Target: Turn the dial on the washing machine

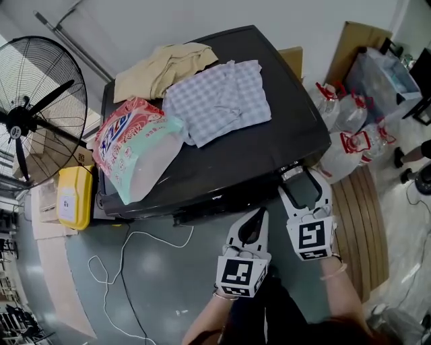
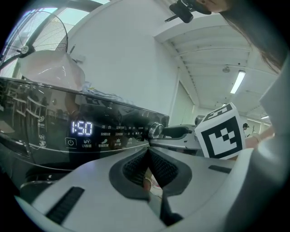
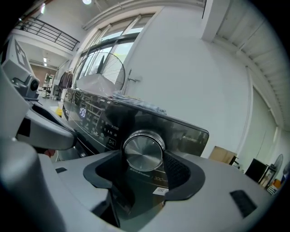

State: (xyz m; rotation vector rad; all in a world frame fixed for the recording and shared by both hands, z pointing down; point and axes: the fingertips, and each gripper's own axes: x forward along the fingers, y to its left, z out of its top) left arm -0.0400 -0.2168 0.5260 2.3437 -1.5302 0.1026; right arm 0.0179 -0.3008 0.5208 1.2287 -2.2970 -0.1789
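**Right jaws straddle the dial, left jaws closed**

We're looking steeply down on a dark, glossy washing machine (image 1: 222, 168). It stands on a grey-green floor (image 1: 155, 283), with a white wall (image 1: 135, 20) behind it at 12 o'clock.

On the lid we count 3 things. A beige cloth (image 1: 161, 67) lies at the back, and a checked cloth (image 1: 219, 98) overlaps its edge toward 1 o'clock. A pink-and-green detergent bag (image 1: 135, 145) sits at the lid's 8 o'clock corner. The cloths lie well back from the front edge. The bag's corner comes near that edge, well apart from the dial.

At 9 o'clock stands a big fan (image 1: 34, 114), with a yellow container (image 1: 75, 195) just beside the machine's left side. A white cable (image 1: 114, 263) loops over the floor at 7 o'clock. At 2 o'clock, clear water jugs (image 1: 343, 128) cluster near a wooden slat platform (image 1: 363, 222).

Now the panel: the display (image 2: 81, 128) glows 1:50, and the silver dial (image 3: 143, 152) sits toward the panel's right end. The right gripper (image 3: 149, 159) has its jaws apart, with the dial between them and the pads not pressing on it. The left gripper (image 2: 147, 152) hangs at 6 o'clock, near the right one. Its jaws are together on nothing and it points at the panel.
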